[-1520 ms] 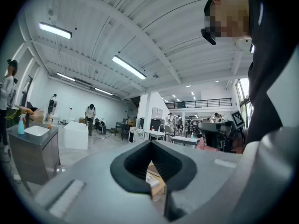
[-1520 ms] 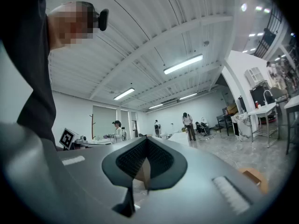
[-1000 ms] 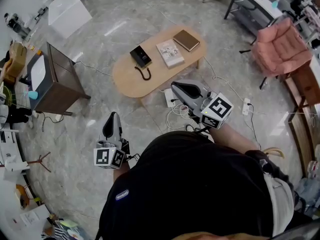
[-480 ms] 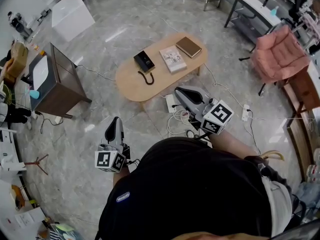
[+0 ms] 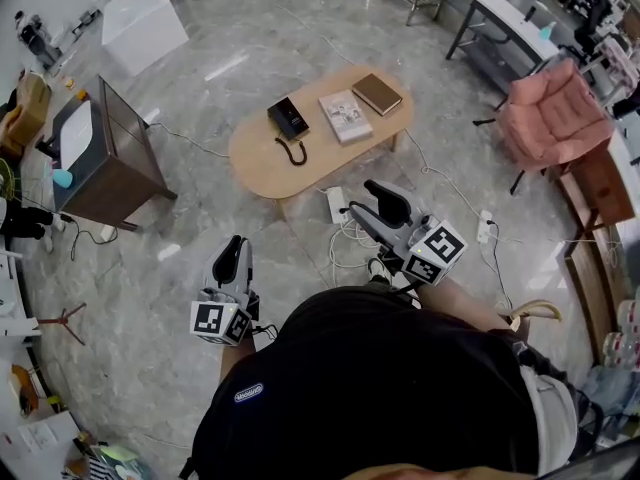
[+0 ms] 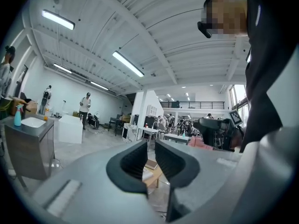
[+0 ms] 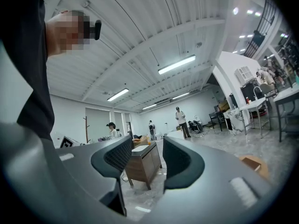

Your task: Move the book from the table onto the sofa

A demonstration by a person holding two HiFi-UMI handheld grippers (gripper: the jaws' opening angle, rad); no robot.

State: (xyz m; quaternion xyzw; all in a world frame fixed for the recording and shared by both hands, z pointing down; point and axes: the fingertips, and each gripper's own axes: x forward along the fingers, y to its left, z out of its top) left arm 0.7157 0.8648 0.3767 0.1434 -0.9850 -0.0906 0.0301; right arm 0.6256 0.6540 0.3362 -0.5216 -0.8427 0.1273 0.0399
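A brown book point(image 5: 377, 93) and a pale book point(image 5: 344, 116) lie on the oval wooden table point(image 5: 260, 163), beside a black phone point(image 5: 288, 120). The pink sofa chair point(image 5: 555, 113) stands to the table's right. My left gripper point(image 5: 235, 248) hangs level over the floor, short of the table, its jaws a narrow gap apart and empty. In the left gripper view point(image 6: 151, 146) the table point(image 6: 152, 177) shows through that gap. My right gripper point(image 5: 372, 193) is near the table's front edge. Its jaws have just been opening and nothing is between them point(image 7: 147, 143).
A dark cabinet point(image 5: 105, 153) stands at the left and a white box point(image 5: 140, 23) behind it. Cables and a power strip point(image 5: 340, 218) lie on the floor under the right gripper. A metal bench point(image 5: 510, 23) is at the back right. People stand far off.
Both grippers have drifted slightly lower in the head view, and the table has shifted a little. The right gripper's jaws have parted. Nothing was picked up.
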